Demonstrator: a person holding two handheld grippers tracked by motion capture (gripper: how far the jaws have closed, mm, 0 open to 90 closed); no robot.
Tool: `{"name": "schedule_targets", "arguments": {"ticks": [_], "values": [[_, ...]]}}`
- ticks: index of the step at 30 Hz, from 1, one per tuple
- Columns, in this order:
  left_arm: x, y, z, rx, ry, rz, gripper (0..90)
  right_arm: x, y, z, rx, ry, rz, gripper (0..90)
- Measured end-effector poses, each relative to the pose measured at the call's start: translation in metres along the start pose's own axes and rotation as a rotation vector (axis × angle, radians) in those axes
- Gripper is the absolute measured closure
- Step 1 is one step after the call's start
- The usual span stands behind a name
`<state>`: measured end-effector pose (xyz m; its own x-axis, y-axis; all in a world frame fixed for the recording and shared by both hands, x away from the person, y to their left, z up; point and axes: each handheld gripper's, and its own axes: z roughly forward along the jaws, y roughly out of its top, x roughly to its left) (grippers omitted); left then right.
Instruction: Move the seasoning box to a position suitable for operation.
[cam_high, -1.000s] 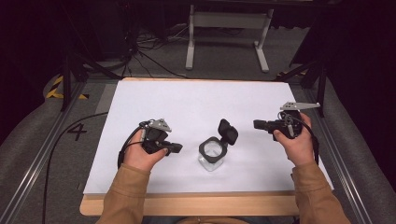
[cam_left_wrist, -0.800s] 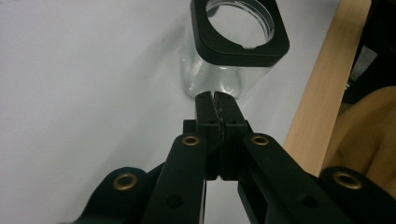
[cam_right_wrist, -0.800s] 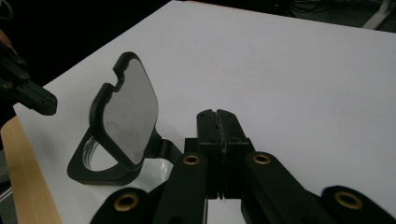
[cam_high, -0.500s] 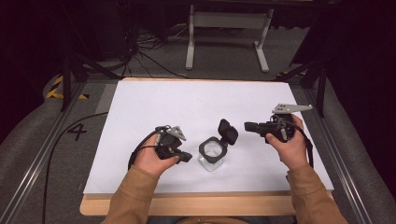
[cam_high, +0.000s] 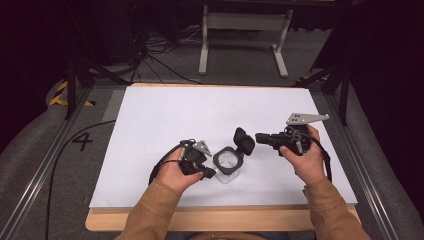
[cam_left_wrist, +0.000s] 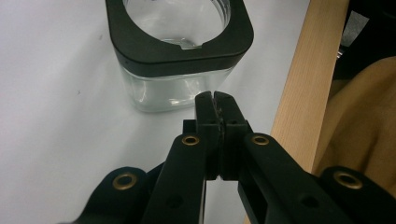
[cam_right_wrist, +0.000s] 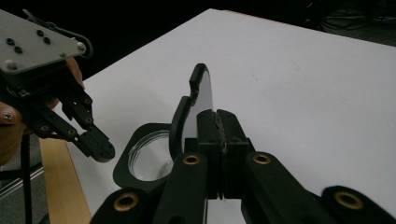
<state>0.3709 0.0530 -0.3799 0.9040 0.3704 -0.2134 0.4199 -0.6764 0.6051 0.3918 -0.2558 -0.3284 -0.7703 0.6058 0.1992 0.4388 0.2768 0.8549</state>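
A clear square jar (cam_high: 227, 172) with a black rim (cam_left_wrist: 140, 51) stands near the front middle of the white tabletop. Its hinged black lid (cam_high: 244, 140) stands open and upright on the jar's right side. My left gripper (cam_high: 209, 173) is shut with nothing in it, its tips just left of the jar's base; in the left gripper view the tips (cam_left_wrist: 215, 95) sit right in front of the glass wall (cam_left_wrist: 173, 91). My right gripper (cam_high: 260, 136) is also shut and bare, pointing left, tips close beside the lid (cam_right_wrist: 187, 112); whether they touch, I cannot tell.
The white sheet (cam_high: 215, 115) lies on a wooden board whose front edge (cam_high: 220, 220) runs close behind the jar. A metal stand (cam_high: 240, 40) and cables (cam_high: 150, 60) lie on the floor beyond the table. A "4" (cam_high: 82, 141) is marked at the left.
My left gripper has moved right and slightly down, up to the jar. My right gripper has slid left toward the upright lid. Both stay shut; the jar has not moved.
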Motion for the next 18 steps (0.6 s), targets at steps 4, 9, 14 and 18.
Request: {"name": "schedule_targets", "arguments": {"ticks": [4, 9, 14, 18], "values": [[-0.003, 0.002, 0.006, -0.007, -0.004, 0.003, 89.7, 0.002, 0.0, 0.001, 0.0, 0.016, 0.004, 90.0], [-0.003, 0.003, 0.009, -0.012, 0.003, 0.008, 89.8, 0.003, 0.0, 0.002, -0.004, 0.019, 0.001, 90.0], [-0.004, 0.004, 0.015, -0.013, 0.011, 0.02, 89.8, 0.006, 0.0, 0.003, -0.004, 0.015, -0.008, 90.0], [-0.005, 0.004, 0.015, -0.016, 0.009, 0.014, 89.8, 0.007, 0.0, 0.004, -0.007, 0.012, -0.013, 90.0]]}}
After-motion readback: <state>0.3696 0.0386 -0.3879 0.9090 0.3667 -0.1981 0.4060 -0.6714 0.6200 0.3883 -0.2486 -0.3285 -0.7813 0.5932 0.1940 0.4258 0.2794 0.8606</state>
